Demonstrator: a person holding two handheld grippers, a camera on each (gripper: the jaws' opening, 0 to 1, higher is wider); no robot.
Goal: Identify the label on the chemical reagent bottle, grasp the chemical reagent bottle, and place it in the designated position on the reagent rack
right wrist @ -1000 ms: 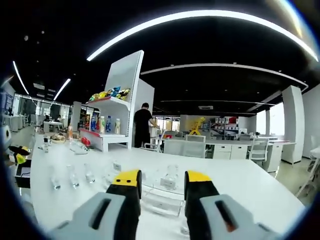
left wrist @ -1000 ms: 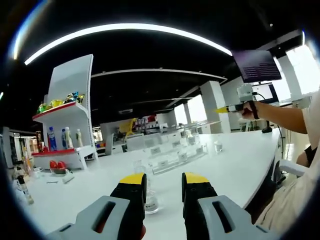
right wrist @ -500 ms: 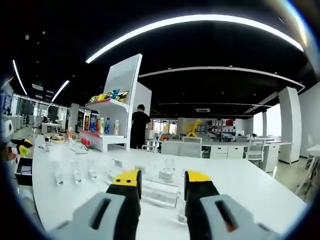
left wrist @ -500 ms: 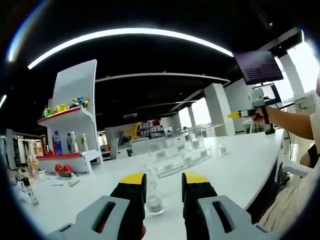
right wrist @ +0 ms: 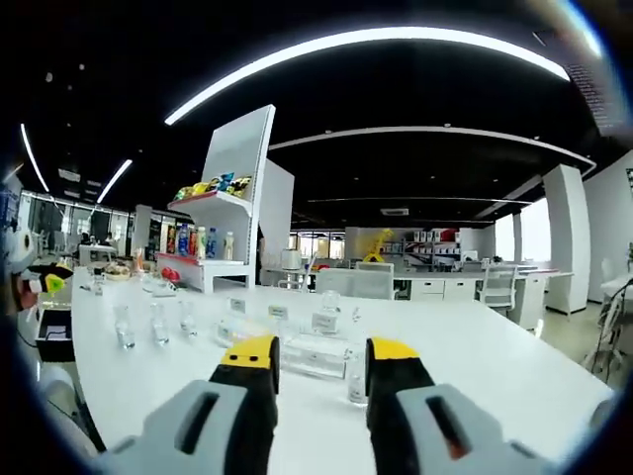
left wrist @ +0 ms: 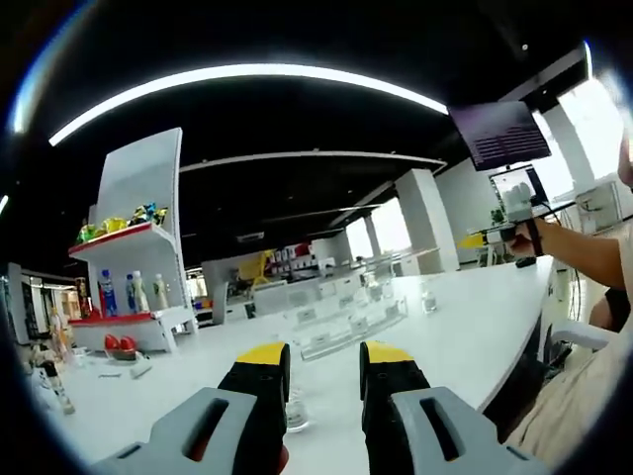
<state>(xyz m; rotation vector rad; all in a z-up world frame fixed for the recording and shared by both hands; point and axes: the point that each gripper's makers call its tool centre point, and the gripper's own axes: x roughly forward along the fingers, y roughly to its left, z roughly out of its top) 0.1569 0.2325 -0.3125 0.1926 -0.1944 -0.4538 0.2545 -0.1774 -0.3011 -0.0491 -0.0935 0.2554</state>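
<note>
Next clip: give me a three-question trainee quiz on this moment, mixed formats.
1. True or false: the left claw is shut on a bottle.
2. Multiple choice: in the right gripper view, where is the clear rack? A) on the white table ahead of the right claw; B) on the display shelf; C) on the floor.
3. Fill in: in the left gripper view, the small bottle stands on the table between the left claw's ___.

Key:
1. False; both claws are open and hold nothing.
2. A.
3. jaws; seen in the gap between them, not gripped.
</note>
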